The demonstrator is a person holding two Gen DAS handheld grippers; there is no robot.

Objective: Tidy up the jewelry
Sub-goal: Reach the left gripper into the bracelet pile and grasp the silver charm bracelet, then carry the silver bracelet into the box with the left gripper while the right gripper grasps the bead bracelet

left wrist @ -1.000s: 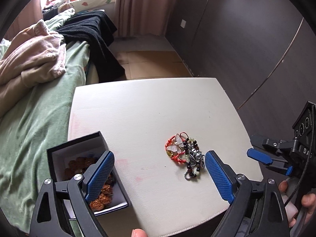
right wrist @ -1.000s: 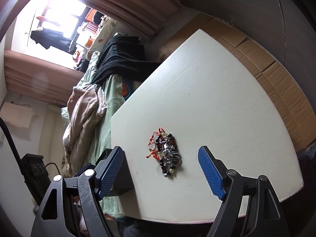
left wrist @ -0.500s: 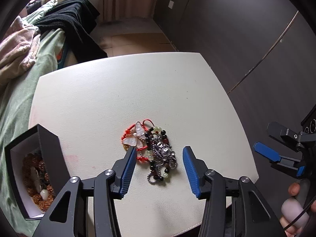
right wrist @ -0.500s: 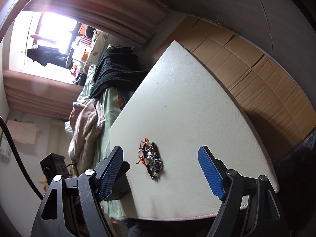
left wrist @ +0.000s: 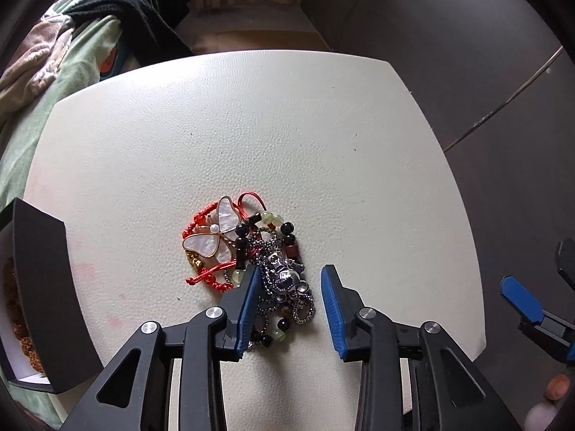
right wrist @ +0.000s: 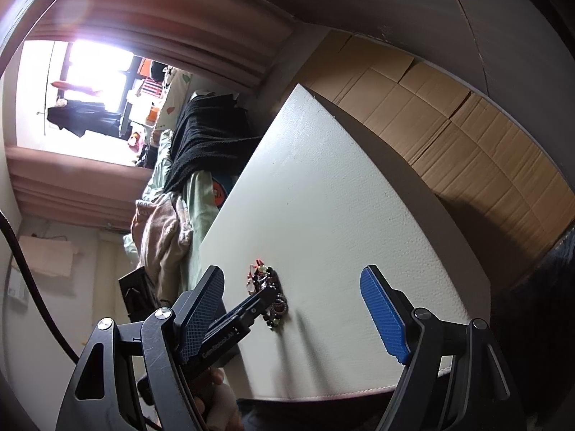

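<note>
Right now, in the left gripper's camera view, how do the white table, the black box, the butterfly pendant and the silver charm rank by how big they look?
1. White table
2. Black box, cut off at the picture's edge and nearer the camera, so its look may mislead
3. Butterfly pendant
4. Silver charm, only somewhat smaller than the pendant

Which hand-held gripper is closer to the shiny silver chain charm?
Left. The left hand-held gripper straddles the silver metal chain charm, its jaws closing around it. The right hand-held gripper hangs open, off the table's edge.
</note>
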